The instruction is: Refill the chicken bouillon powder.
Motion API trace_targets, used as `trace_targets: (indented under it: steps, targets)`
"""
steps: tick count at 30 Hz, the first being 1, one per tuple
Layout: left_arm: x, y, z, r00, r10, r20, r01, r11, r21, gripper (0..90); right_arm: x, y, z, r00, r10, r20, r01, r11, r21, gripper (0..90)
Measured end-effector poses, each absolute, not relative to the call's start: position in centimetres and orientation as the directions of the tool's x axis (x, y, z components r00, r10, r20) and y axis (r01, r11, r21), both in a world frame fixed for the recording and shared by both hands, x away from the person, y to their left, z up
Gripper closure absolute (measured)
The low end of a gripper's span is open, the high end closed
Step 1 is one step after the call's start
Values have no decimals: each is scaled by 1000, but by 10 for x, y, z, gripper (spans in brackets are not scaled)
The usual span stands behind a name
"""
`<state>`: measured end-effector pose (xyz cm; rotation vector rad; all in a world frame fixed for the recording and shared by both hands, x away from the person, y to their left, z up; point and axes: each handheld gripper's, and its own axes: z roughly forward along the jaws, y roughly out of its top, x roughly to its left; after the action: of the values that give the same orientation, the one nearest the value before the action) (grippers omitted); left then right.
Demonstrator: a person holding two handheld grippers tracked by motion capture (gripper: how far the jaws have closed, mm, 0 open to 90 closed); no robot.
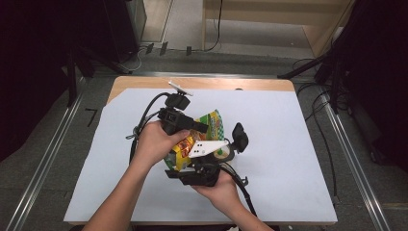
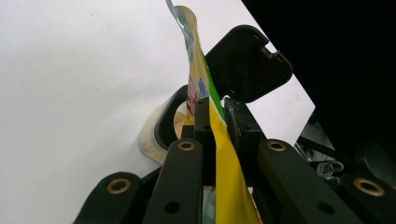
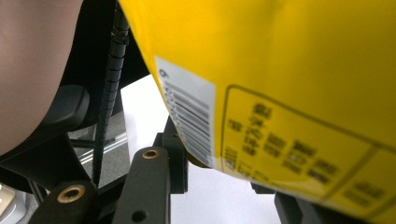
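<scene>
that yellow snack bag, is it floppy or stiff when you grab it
Probably floppy: the bag is thin film, pinched flat between the left gripper jaws, its top edge bending. Likely light, since it hangs lifted between two grippers. The glossy surface may be slippery.

snack bag (image 1: 211,126): glossy yellow plastic film
counter (image 1: 269,84): pale wood under matt white paper sheet (image 1: 288,144)
jaws: matt black plastic, brass rivets

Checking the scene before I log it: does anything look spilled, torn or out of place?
Nothing spilled or torn that I can see. The yellow snack bag is held off the table between both grippers, above an open black-lidded container on the white sheet.
</scene>
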<state>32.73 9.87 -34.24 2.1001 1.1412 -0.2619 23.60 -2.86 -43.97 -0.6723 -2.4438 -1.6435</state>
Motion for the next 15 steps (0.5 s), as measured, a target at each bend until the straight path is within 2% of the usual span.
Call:
trace_targets:
  steps: [15]
  targets:
    - [328,98,-342,601,641,-477,786,-364,500,843,236,-30,-439,-884,291,366,447,297,844,671]
